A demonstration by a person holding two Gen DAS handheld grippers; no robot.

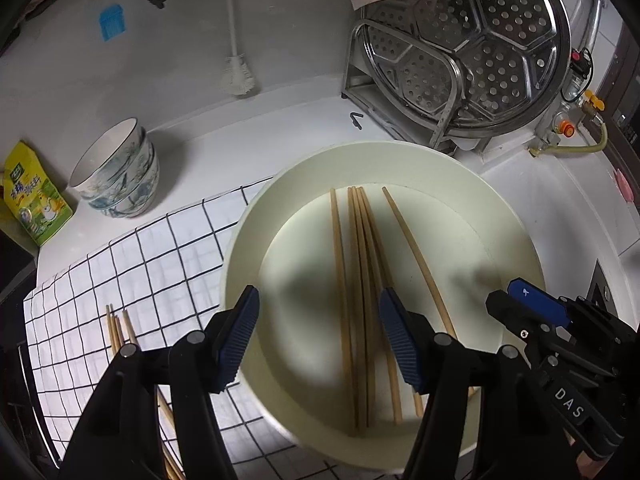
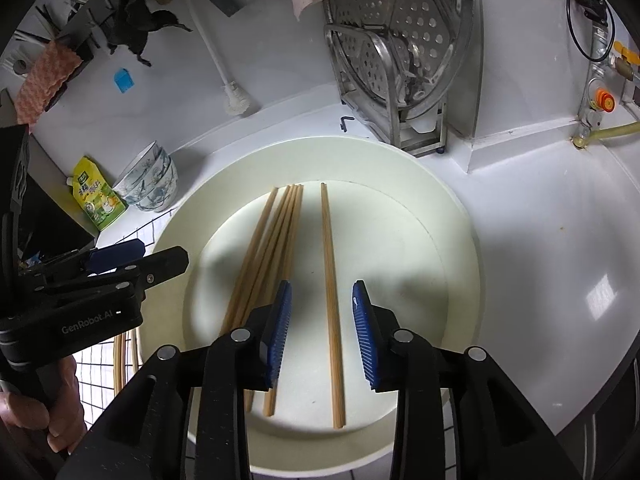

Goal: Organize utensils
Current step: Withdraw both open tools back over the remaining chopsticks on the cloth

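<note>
Several wooden chopsticks [image 1: 360,288] lie in a cream round basin [image 1: 304,176]; they also show in the right wrist view [image 2: 272,248], inside the same basin [image 2: 456,240]. My left gripper [image 1: 318,336] is open and empty above the basin's near left side. My right gripper [image 2: 322,332] is open, its jaws on either side of a lone pair of chopsticks [image 2: 332,300] without touching them. More chopsticks [image 1: 118,328] lie on the checked cloth [image 1: 140,256] left of the basin. The right gripper [image 1: 532,312] shows at the left wrist view's lower right.
Stacked patterned bowls [image 1: 120,168] and a yellow-green packet [image 1: 32,192] stand at the left. A metal rack with a steamer plate [image 1: 472,40] stands behind the basin. A white brush [image 1: 236,72] leans on the wall. A gas valve and hose [image 2: 600,120] are at the right.
</note>
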